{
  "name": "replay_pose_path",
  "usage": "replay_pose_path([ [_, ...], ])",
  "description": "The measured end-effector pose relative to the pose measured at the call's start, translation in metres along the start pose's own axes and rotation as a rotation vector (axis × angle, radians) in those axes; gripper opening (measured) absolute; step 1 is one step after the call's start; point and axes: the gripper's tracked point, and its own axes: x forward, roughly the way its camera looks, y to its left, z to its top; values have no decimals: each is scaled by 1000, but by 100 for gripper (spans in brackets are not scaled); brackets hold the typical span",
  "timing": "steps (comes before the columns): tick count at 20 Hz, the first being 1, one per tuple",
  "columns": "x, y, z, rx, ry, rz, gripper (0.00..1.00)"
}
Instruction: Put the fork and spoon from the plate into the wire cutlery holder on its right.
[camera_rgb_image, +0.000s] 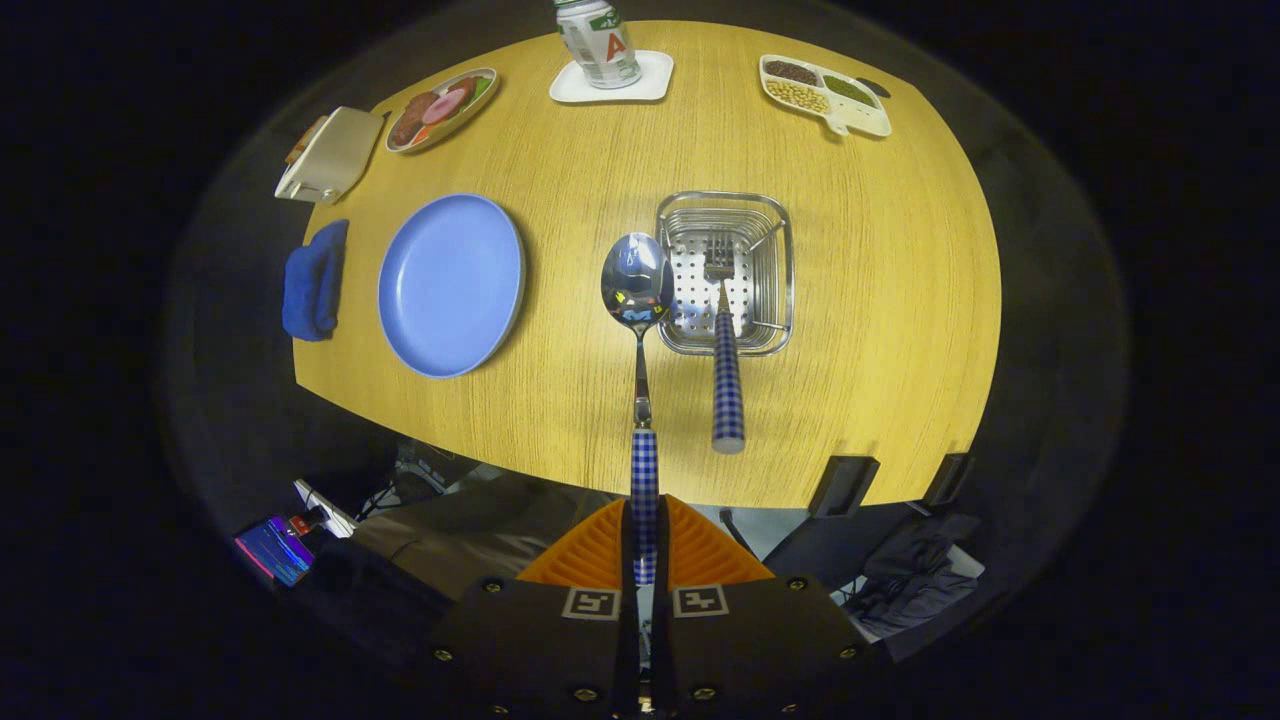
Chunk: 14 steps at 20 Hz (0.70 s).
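We are holding the spoon (637, 285) just left of the wire cutlery holder (726, 272).
Our gripper (645, 545) is pinching its checked handle (the fork (725, 350) is already standing in the holder), the blue plate (452, 284) lying farther left.

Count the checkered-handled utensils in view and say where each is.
2. The spoon is clamped in the gripper, held above the table. The fork stands in the wire cutlery holder.

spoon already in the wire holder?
No. The spoon is clamped by its handle between the tongs, bowl just left of the wire holder; the fork stands inside.
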Motion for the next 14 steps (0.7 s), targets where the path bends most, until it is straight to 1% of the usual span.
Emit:
replay_pose_path([
  [5,-1,-16,4,56,35,0,5],
  [7,7,-18,5,73,48,-19,5],
  [8,8,-21,6,70,69,-38,5],
  [12,10,-21,11,68,145,-52,5],
  [14,8,-22,14,53,192,-74,5],
])
